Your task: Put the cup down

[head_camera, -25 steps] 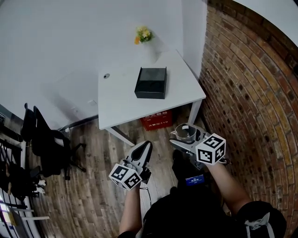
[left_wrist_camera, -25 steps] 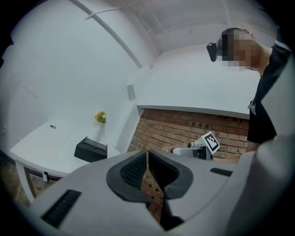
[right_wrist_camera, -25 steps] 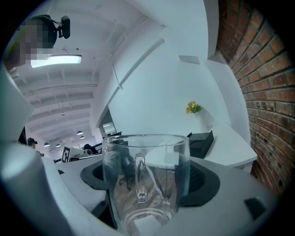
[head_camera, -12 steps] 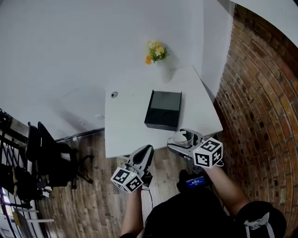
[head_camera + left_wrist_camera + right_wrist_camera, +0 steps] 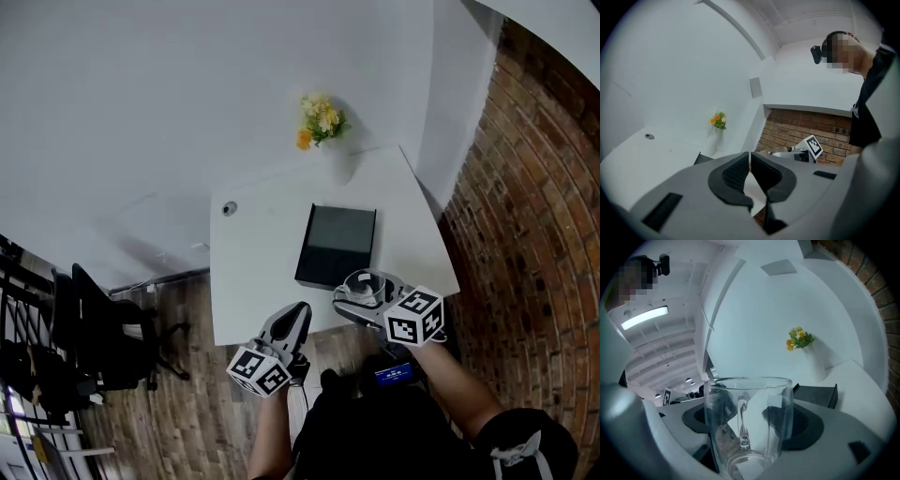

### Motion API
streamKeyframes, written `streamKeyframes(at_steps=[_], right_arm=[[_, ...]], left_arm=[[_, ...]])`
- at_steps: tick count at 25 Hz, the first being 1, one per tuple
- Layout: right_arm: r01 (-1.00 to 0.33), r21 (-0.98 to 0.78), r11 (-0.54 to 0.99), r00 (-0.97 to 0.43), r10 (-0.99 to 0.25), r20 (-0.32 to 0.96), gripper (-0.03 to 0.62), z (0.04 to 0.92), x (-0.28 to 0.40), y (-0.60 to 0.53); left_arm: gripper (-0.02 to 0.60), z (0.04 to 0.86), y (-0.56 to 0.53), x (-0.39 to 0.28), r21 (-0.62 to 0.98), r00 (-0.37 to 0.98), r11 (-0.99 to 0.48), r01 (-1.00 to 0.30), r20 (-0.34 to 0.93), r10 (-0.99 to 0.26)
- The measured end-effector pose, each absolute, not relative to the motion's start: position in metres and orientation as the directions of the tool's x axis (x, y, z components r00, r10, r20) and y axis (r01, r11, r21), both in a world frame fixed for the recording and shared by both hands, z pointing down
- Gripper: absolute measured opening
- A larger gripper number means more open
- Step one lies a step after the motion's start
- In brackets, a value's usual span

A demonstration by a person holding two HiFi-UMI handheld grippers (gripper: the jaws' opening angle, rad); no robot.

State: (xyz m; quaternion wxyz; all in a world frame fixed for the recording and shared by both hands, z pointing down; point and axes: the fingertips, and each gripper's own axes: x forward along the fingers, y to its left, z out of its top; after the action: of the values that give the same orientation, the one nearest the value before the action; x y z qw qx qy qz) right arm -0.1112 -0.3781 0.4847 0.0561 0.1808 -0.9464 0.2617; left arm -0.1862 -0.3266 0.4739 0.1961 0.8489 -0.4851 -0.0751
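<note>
We find the cup [image 5: 367, 284], clamped in the right gripper [image 5: 749, 423], has reached the table [image 5: 253, 272] near edge: set-down feasible; left gripper [image 5: 750, 164] closed, empty.

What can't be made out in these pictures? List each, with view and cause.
- The small round grey object on the white table: head view, too small to identify.
- Near corner of the black rectangular box: head view, behind the clear glass cup in the right gripper.
- Outline of the white vase: head view, blends into the white wall.
</note>
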Motion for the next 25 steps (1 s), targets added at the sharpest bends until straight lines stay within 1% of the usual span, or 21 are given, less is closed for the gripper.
streamKeyframes(at_steps=[10,17,25], right_arm=[[-0.430,-0.446,0.785,-0.902,-0.395,0.175,0.416,0.463,-0.133,-0.390],[-0.454,-0.434,0.778,-0.890,-0.417,0.183,0.416,0.463,-0.139,-0.386],[-0.465,-0.427,0.775,-0.884,-0.432,0.179,0.416,0.458,-0.141,-0.388]], left_arm=[[0.023,0.459,-0.346,-0.194,0.373,0.638,-0.581,-0.723,0.040,-0.769],[0.023,0.464,-0.347,-0.195,0.386,0.671,-0.608,-0.694,0.039,-0.741],[0.023,0.462,-0.343,-0.200,0.378,0.668,-0.608,-0.698,0.037,-0.743]])
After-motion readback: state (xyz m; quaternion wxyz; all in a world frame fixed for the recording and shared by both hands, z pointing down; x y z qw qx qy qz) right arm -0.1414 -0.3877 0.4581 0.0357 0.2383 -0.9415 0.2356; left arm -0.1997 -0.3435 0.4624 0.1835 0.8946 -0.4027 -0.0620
